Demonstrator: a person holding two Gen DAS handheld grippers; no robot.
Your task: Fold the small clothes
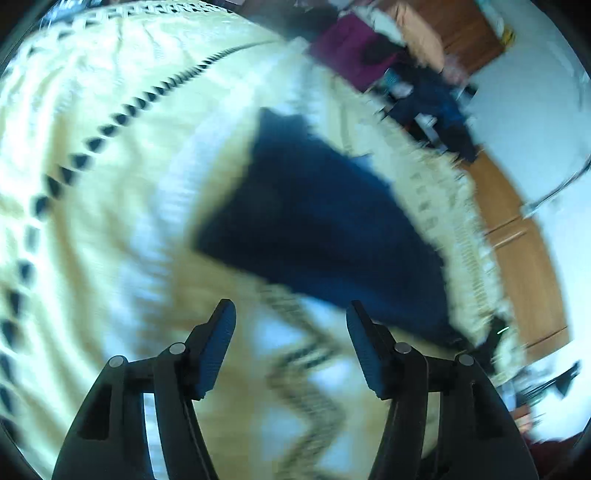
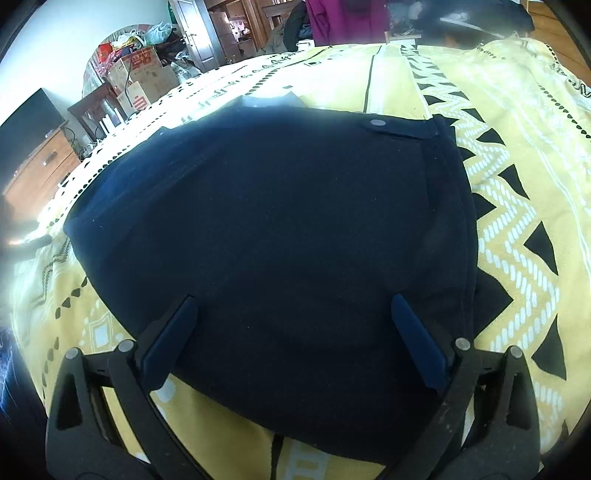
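Note:
A small dark navy garment (image 2: 273, 229) lies flat on the yellow patterned bedspread (image 2: 517, 184), with a metal snap (image 2: 377, 123) near its far right corner. My right gripper (image 2: 293, 310) is open just above its near edge, and both blue pads (image 2: 417, 339) stand wide apart over the cloth with nothing between them. The left wrist view is blurred by motion. There the same navy garment (image 1: 321, 225) lies ahead and to the right, and my left gripper (image 1: 291, 314) is open over the bedspread (image 1: 110, 184), short of the garment's near edge.
Cardboard boxes and bags (image 2: 140, 74) are piled beyond the bed's far left, beside a wooden dresser (image 2: 40, 166) and a dark screen (image 2: 29, 118). A purple garment (image 2: 347, 18) hangs past the far edge. Wooden furniture (image 1: 517, 240) runs along the bed's right side.

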